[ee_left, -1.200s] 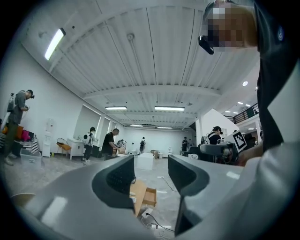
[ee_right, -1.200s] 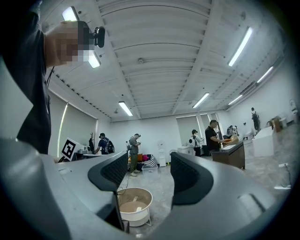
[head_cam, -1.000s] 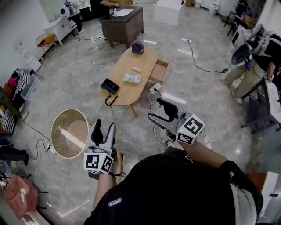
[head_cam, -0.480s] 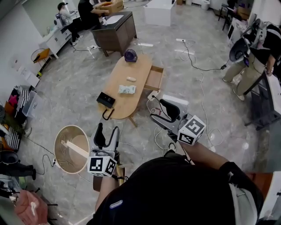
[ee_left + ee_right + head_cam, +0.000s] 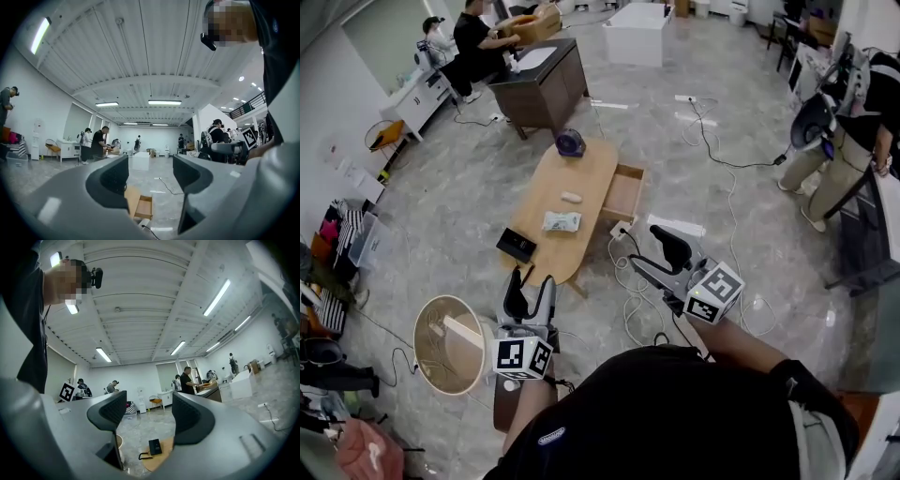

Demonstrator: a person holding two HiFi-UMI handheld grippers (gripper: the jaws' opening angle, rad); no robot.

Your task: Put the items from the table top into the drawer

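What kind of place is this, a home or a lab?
Likely a big open lab or workshop, not a home: loose cables across the stone floor, people working at a far cabinet, long ceiling strip lights.

4 items on oval wooden table [image 5: 546, 183]: purple round object [image 5: 570, 142] far end, small white piece [image 5: 571, 197], pale packet [image 5: 562, 222], black case [image 5: 517, 246] near end; side drawer [image 5: 623, 194] open.

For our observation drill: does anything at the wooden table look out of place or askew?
The drawer juts open from the table's side, and loose cables trail across the floor beside it. Nothing looks spilled or damaged.
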